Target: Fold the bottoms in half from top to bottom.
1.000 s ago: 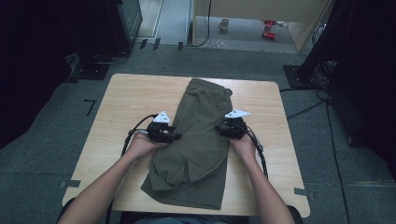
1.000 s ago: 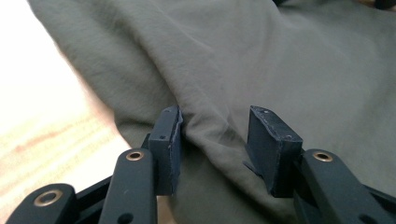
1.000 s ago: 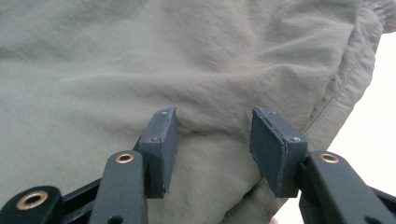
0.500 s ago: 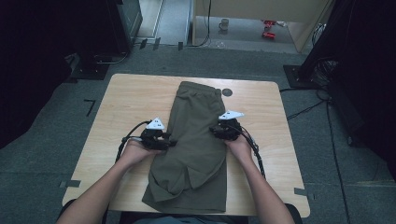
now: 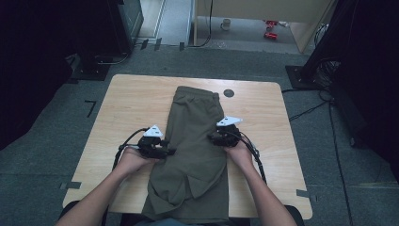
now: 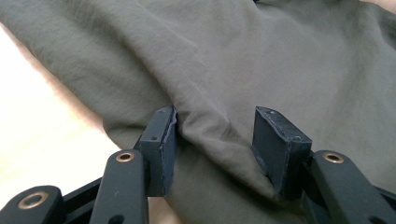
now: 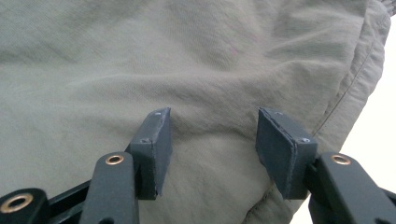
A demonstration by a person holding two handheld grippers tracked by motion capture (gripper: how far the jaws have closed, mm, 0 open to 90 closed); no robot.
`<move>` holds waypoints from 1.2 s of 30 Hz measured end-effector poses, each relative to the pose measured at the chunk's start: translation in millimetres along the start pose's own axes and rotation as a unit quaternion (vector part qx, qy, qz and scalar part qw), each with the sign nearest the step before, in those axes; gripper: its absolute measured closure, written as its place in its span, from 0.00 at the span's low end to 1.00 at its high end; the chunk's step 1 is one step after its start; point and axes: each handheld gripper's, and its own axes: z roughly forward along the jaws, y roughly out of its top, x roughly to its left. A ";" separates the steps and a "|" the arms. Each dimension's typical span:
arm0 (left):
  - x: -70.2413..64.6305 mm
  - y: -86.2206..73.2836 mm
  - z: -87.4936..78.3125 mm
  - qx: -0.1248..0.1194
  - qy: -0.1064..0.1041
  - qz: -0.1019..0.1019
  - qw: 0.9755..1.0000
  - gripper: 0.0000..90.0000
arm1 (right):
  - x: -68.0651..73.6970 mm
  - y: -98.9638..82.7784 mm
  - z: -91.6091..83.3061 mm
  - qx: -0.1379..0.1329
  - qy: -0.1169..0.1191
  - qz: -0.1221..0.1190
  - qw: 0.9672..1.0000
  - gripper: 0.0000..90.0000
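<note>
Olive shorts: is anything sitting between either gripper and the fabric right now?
Nothing visible does. The left gripper has a raised fold of the olive shorts between its parted jaws, and the right gripper is directly over the cloth by its side edge.

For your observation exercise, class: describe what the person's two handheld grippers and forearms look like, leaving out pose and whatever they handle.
Each hand carries a black gripper, the left gripper and the right gripper, topped by a pale grey three-cornered plate. Black cables loop back from both towards the person. Close up, the jaws end in dark blue-grey rectangular pads, on black links with brass-coloured rivets. The forearms are bare; no sleeves show.
</note>
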 end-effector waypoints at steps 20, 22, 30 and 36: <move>-19.2 -18.4 -17.2 0.002 0.004 0.005 1.000 0.54 | 29.4 -12.2 -14.6 0.010 0.020 -0.014 1.000 0.44; -19.1 -15.4 -17.9 0.009 0.005 0.007 1.000 0.55 | 29.0 -10.6 -15.0 0.016 0.021 -0.012 1.000 0.45; -4.9 -2.7 -21.1 -0.012 0.010 -0.013 1.000 0.56 | 16.5 2.8 -23.5 -0.002 0.001 0.024 1.000 0.46; 10.0 12.2 -16.7 -0.023 0.013 -0.025 0.999 0.54 | 7.0 11.1 -23.4 -0.014 -0.003 0.040 0.999 0.46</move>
